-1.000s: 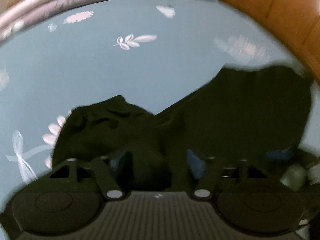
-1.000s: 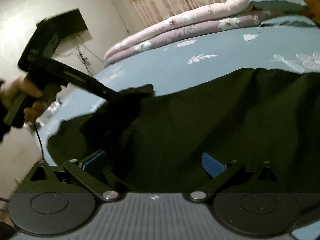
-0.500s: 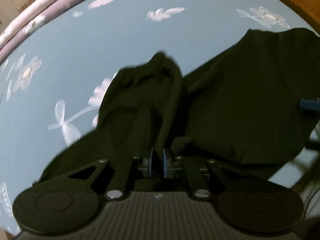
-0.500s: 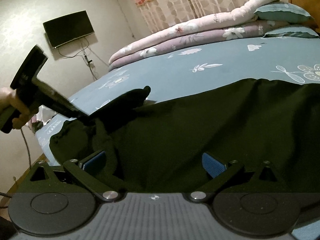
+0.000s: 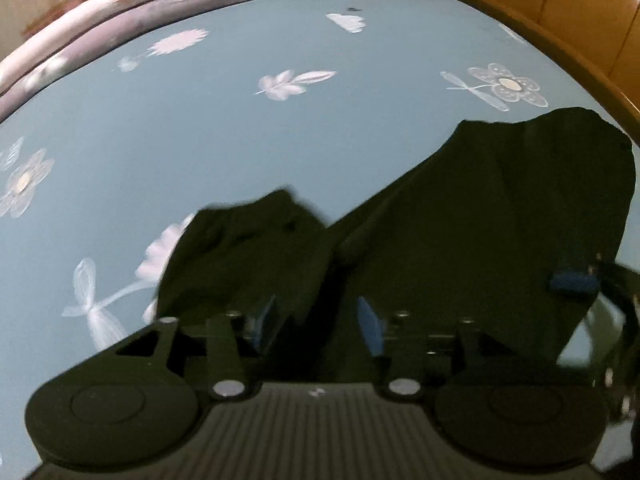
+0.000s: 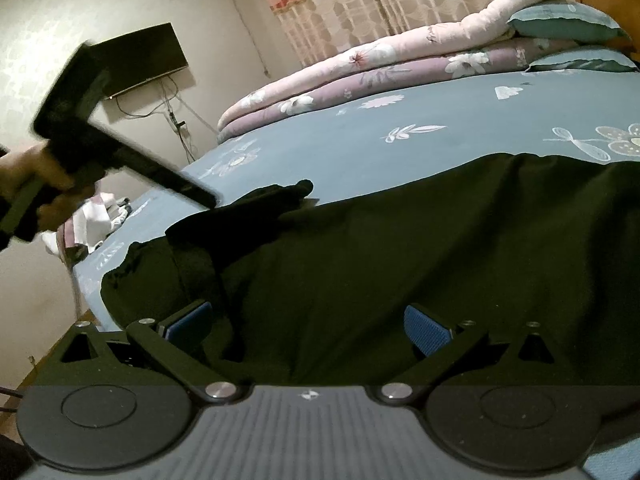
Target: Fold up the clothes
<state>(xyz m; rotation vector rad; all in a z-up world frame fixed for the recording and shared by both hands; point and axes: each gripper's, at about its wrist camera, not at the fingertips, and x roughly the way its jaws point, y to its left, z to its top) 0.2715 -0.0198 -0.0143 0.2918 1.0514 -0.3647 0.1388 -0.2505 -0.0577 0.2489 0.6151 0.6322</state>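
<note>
Black cloth garment [image 5: 480,232] lies spread on blue flower-print bed sheet [image 5: 240,140], near its front edge. Left gripper [image 5: 316,320]: fingers, pinched shut half a sec. ago, have just parted; sleeve fold lies between them, not pinched. Judged: fold released. Right gripper [image 6: 308,324]: fingers wide apart over garment, unmoved.

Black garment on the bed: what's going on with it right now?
A person is folding a black garment spread on a blue flowered bedsheet, with a handheld gripper in each hand. The left gripper has just been opening over a bunched flap of the cloth; fabric lies between its fingers, but the pads do not press on it. The right gripper stands wide open over the near edge, holding nothing. The fold is not finished.
</note>
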